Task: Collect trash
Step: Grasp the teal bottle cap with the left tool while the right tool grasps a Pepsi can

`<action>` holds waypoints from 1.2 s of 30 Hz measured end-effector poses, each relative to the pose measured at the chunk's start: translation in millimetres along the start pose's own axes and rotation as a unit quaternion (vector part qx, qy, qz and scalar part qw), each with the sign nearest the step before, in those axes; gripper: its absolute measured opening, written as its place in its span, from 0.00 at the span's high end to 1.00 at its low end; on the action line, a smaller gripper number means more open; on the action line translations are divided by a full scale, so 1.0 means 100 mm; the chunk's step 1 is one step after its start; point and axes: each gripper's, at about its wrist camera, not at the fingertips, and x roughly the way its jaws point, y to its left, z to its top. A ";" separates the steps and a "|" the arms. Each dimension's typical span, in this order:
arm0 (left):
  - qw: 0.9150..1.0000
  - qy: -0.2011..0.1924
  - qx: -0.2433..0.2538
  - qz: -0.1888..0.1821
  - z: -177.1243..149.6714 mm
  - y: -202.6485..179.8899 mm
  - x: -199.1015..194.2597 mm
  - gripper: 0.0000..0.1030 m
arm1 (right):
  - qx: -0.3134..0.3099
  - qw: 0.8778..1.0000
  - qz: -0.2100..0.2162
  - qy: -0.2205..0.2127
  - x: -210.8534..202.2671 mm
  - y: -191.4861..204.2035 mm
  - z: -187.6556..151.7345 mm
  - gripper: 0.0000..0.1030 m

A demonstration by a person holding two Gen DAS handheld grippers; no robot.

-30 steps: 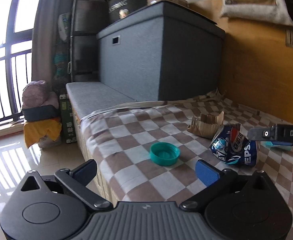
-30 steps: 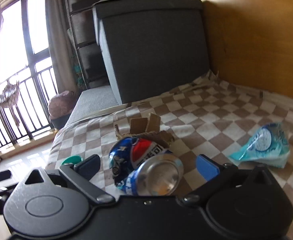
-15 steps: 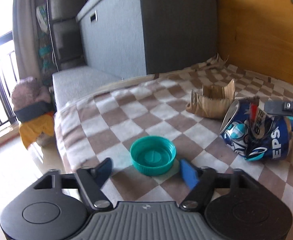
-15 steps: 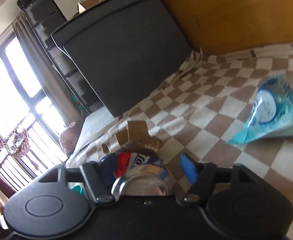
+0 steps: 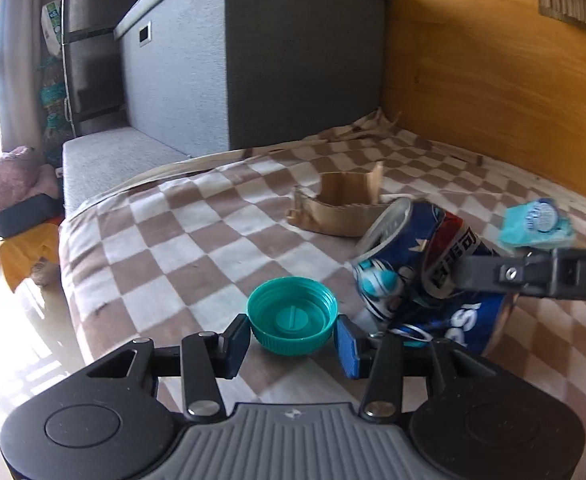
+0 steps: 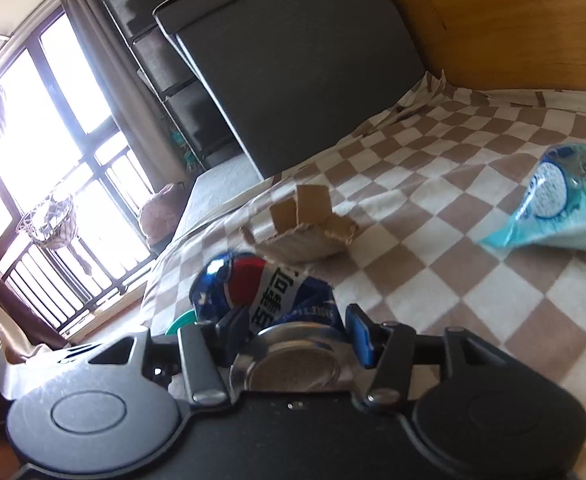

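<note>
Two tools work side by side over a bed covered with a brown and white checked blanket (image 5: 197, 232). The left tool (image 5: 293, 342) has a teal bottle cap (image 5: 292, 320) between its blue pads. The cap lies open side up on the blanket near the bed's edge. The jaws are closing on it: the left pad seems to touch the cap's rim, the right pad is just beside it, and it is hard to tell if they already press.

The right tool (image 6: 293, 334) has a crushed blue Pepsi can (image 6: 265, 292) between its pads, with the can's silver bottom turned to the camera. The jaws are closing here too, and both pads lie against the can's dented sides. In the left wrist view the same can (image 5: 421, 276) is just to the right of the cap, with one black finger (image 5: 493, 276) of the right tool across its side.

Behind the can lies a torn piece of brown cardboard (image 6: 305, 228). A light blue plastic wrapper (image 6: 561, 208) rests on the blanket well apart to the right. A dark grey storage box (image 5: 253, 60) stands at the far end of the bed, against a wooden wall (image 5: 493, 80).
</note>
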 end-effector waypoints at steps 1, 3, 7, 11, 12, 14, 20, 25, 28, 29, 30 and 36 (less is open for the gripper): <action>1.000 -0.001 -0.001 -0.004 -0.01 -0.01 -0.03 0.54 | -0.001 1.000 0.002 0.005 -0.02 0.01 -0.02 0.46; 1.000 -0.004 -0.003 -0.010 -0.03 -0.03 -0.06 0.54 | 0.001 1.000 0.011 0.014 -0.04 0.05 -0.05 0.46; 1.000 -0.010 -0.002 -0.020 -0.06 -0.06 -0.14 0.54 | 0.022 0.999 0.024 0.021 -0.13 0.06 -0.10 0.45; 0.999 -0.017 0.004 -0.035 -0.12 -0.08 -0.24 0.54 | 0.056 0.996 0.054 0.035 -0.26 0.00 -0.14 0.40; 0.999 -0.017 0.010 -0.036 -0.14 -0.09 -0.26 0.54 | 0.065 0.995 0.064 0.042 -0.28 -0.02 -0.15 0.38; 0.999 -0.015 0.021 -0.043 -0.20 -0.12 -0.31 0.54 | 0.066 0.993 0.077 0.054 -0.35 -0.01 -0.19 0.31; 0.997 -0.006 0.031 -0.064 -0.39 -0.11 -0.50 0.54 | 0.047 0.991 0.084 0.095 -0.54 0.07 -0.31 0.29; 0.997 -0.001 0.039 -0.069 -0.53 -0.08 -0.63 0.54 | 0.020 0.989 0.049 0.136 -0.78 0.03 -0.49 0.29; 0.997 -0.006 0.037 -0.074 -0.57 -0.06 -0.69 0.54 | 0.047 0.989 0.049 0.131 -0.90 -0.11 -0.42 0.29; 0.996 -0.008 0.034 -0.077 -0.58 -0.06 -0.70 0.54 | 0.060 0.989 0.051 0.129 -0.89 -0.18 -0.37 0.30; 0.996 -0.009 0.033 -0.079 -0.58 -0.06 -0.70 0.54 | 0.075 0.988 0.050 0.129 -0.87 -0.24 -0.31 0.31; 0.996 -0.019 0.025 -0.088 -0.59 -0.05 -0.71 0.54 | 0.122 0.977 0.089 0.153 -0.53 -0.50 -0.08 0.41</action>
